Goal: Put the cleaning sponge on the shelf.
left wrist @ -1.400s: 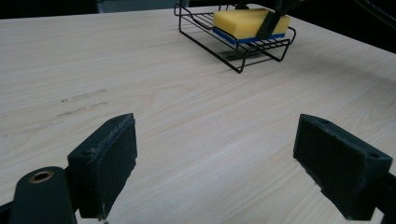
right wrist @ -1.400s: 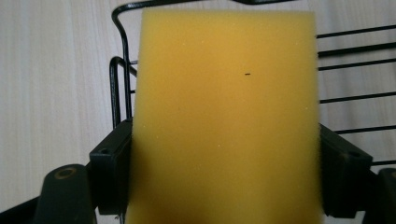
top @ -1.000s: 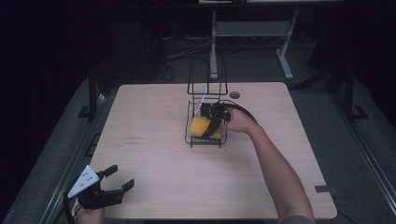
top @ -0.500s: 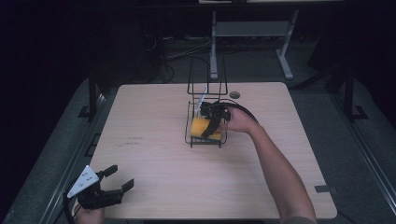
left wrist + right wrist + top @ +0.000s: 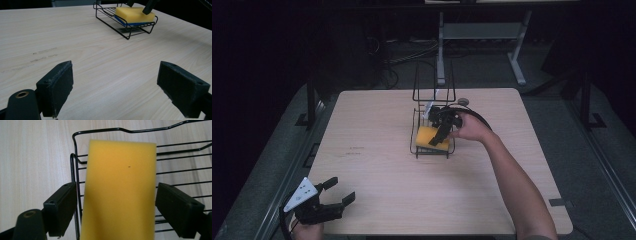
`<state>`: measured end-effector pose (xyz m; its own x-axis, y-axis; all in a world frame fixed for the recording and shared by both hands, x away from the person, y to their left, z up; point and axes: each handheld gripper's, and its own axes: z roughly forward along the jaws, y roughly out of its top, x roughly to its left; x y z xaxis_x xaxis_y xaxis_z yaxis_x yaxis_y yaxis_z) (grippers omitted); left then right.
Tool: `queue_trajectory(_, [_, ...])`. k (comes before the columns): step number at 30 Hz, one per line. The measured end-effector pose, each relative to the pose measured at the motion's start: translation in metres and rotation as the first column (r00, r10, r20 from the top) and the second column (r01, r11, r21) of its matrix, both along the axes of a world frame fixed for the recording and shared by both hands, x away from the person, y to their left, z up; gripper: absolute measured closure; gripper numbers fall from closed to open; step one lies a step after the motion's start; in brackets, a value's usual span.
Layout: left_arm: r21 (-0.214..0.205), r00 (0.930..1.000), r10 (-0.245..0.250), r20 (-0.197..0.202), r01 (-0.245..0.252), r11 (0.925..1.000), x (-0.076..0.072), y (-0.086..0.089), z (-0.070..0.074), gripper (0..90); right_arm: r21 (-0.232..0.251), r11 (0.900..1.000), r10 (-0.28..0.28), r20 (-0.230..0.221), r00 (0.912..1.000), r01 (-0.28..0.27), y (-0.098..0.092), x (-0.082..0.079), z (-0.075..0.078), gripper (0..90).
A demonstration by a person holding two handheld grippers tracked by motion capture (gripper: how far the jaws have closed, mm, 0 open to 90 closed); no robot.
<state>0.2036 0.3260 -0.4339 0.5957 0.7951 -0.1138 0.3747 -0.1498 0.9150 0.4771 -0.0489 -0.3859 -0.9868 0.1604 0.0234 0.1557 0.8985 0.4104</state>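
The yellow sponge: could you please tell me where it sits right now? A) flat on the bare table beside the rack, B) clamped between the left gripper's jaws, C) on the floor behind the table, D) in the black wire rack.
D: the yellow sponge lies in the black wire rack, with the right gripper's jaws open on either side of it.

The desk (image 5: 382,190) has a pale wood-grain top, matt and smooth, with a few faint dark scuffs. The rack (image 5: 130,33) is thin black wire with a slight gloss. The sponge (image 5: 120,190) in it is yellow foam, soft-looking and finely porous, with a blue layer beneath. The jaws of both grippers carry matt black pads, slightly rough and dusty at the edges.
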Motion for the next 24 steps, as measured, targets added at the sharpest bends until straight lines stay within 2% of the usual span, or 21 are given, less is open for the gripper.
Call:
queue_trajectory(8, [0.006, 1.0000, -0.003, -0.001, 0.003, 1.0000, -0.0002, -0.0007, 0.0003, 12.8, 0.030, 0.9995, -0.003, 0.008, 1.0000, 0.003, 0.0007, -0.0047, 0.0048, 17.7])
queue_trajectory(10, [0.004, 1.0000, -0.002, -0.001, 0.002, 1.0000, 0.0000, -0.0006, 0.0002, 12.8, 0.009, 1.0000, 0.001, 0.005, 1.0000, -0.001, 0.0008, -0.0054, 0.0049, 17.7])
queue_trajectory(24, [0.010, 1.0000, -0.004, 0.001, 0.003, 0.9999, 0.0003, -0.0006, 0.0002, 12.9, -0.002, 0.9998, 0.018, -0.015, 0.9997, -0.018, 0.0030, -0.0099, 0.0042, 17.7])
